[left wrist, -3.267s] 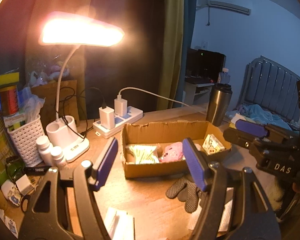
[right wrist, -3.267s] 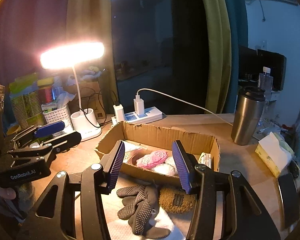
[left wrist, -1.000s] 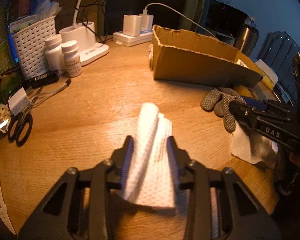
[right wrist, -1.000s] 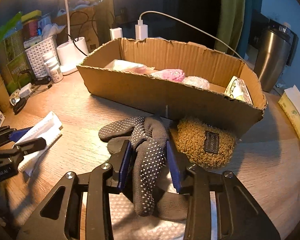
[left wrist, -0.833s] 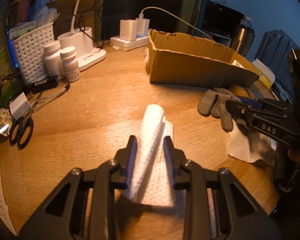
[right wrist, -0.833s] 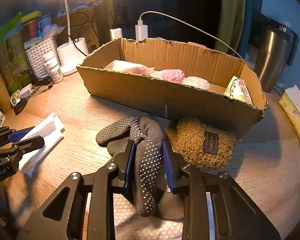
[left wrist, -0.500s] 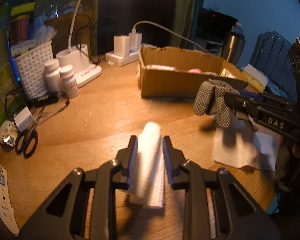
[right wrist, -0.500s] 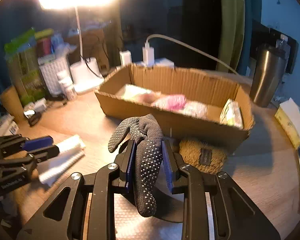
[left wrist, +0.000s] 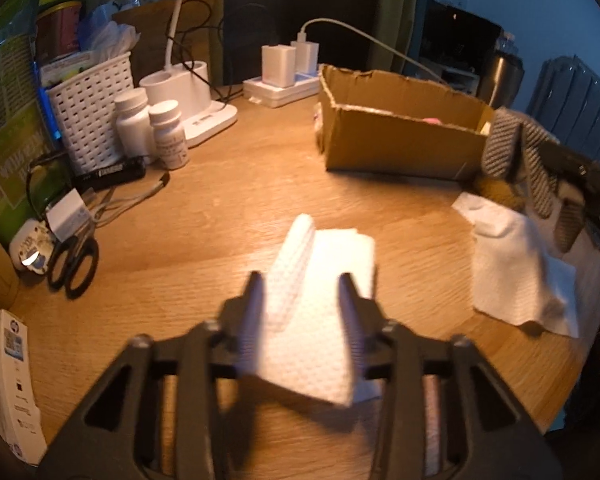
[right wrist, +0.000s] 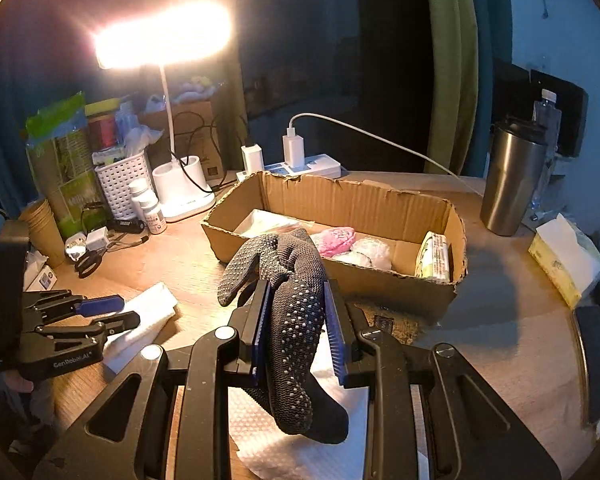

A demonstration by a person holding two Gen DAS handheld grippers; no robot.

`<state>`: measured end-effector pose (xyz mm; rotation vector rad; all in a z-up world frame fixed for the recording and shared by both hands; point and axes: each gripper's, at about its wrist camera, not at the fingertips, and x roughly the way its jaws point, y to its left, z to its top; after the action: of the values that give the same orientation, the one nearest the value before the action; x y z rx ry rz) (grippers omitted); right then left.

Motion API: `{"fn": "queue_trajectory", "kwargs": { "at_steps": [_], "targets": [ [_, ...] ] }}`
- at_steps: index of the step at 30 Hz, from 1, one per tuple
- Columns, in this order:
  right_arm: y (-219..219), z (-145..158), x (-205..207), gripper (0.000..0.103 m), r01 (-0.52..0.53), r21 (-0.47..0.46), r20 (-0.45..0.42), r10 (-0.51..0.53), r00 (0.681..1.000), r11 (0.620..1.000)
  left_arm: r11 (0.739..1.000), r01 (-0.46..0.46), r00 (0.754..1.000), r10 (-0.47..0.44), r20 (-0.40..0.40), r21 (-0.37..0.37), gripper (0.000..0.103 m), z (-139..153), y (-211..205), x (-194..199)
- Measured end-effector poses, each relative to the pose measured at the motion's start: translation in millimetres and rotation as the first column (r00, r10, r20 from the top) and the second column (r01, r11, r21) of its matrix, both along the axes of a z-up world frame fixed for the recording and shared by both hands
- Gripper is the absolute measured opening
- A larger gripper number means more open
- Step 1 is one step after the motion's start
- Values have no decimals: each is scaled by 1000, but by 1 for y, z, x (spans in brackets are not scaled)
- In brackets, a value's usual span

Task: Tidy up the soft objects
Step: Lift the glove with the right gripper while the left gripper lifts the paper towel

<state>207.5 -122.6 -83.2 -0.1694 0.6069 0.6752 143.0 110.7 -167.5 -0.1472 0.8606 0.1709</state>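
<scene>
The right gripper (right wrist: pixel 296 320) is clamped on a dark dotted glove (right wrist: pixel 290 304), which hangs lifted above the desk (right wrist: pixel 500 320), its fingers drooping forward over the near wall of the cardboard box (right wrist: pixel 380 284). The box sits toward the back middle of the desk, open at the top, with a pink soft item (right wrist: pixel 336 240), a pale bundle (right wrist: pixel 370 250) and a small printed packet (right wrist: pixel 434 258) inside. Under the glove, near the front edge, lies a white paper towel (right wrist: pixel 300 448), and a brown fuzzy piece (right wrist: pixel 396 322) rests against the box's near wall.

The left gripper (left wrist: pixel 300 300) has its fingers spread apart on either side of a folded white cloth (left wrist: pixel 312 304), which lies on the desk near the front edge; whether the pads touch it is unclear through the blur. From the left wrist view, the glove (left wrist: pixel 516 152) shows at the right, beside the box (left wrist: pixel 400 144), above a second white towel (left wrist: pixel 516 272).

Along the left edge of the desk stand a white basket (left wrist: pixel 92 112), two pill bottles (left wrist: pixel 152 128), scissors (left wrist: pixel 74 264) and the lamp base (left wrist: pixel 188 96). A steel tumbler (right wrist: pixel 512 180) stands at the back right corner.
</scene>
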Motion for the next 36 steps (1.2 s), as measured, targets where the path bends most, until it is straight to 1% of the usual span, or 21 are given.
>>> {"fn": "queue_trajectory", "kwargs": {
  "at_steps": [1, 2, 4, 7, 9, 10, 12, 16, 18, 25, 28, 32, 36],
  "targets": [
    [0, 0, 0, 28, -1, 2, 0, 1, 1000, 1000, 1000, 0, 1000, 0, -10, 6, 58, -2, 0, 1],
    [-1, 0, 0, 28, -2, 5, 0, 2, 1000, 1000, 1000, 1, 1000, -1, -19, 13, 59, -4, -1, 2],
    [-2, 0, -1, 28, -4, 10, 1, 4, 1000, 1000, 1000, 10, 1000, -9, -30, 23, 59, -7, -2, 3],
    [-4, 1, -1, 28, -4, 17, 3, 4, 1000, 1000, 998, 49, 998, -48, -27, 27, 57, -8, -8, 4],
    [-5, 1, -1, 28, -2, 20, 2, 2, 1000, 1000, 996, 78, 996, -77, -35, 30, 30, -10, -13, 6],
    [-6, 1, 0, 28, 0, 21, 2, 0, 1000, 1000, 995, 96, 995, -95, -35, 32, 27, -11, -16, 6],
    [-7, 1, 0, 28, 3, 25, 1, -3, 1000, 1000, 993, 115, 993, -115, -33, 22, 12, -10, -20, 6],
    [-9, 4, 0, 28, 4, 34, 8, -4, 1000, 999, 993, 120, 993, -120, -19, 14, 10, -6, -24, 5],
    [-10, 7, -1, 28, 3, 38, 15, -4, 1000, 999, 992, 125, 992, -125, 5, 1, 10, 1, -25, 4],
    [-16, 20, -4, 28, 6, 52, 47, -9, 999, 999, 990, 139, 985, -137, 103, -8, 10, 34, -33, -1],
    [-19, 28, -6, 28, 7, 58, 65, -11, 998, 998, 989, 150, 977, -147, 153, -7, 10, 51, -37, -3],
    [-21, 38, -9, 28, 8, 63, 90, -14, 996, 998, 986, 161, 966, -151, 212, -35, 10, 71, -35, -4],
    [-22, 48, -11, 28, 11, 71, 115, -19, 993, 997, 986, 164, 949, -152, 278, -22, 10, 93, -37, -4]
  ]
}}
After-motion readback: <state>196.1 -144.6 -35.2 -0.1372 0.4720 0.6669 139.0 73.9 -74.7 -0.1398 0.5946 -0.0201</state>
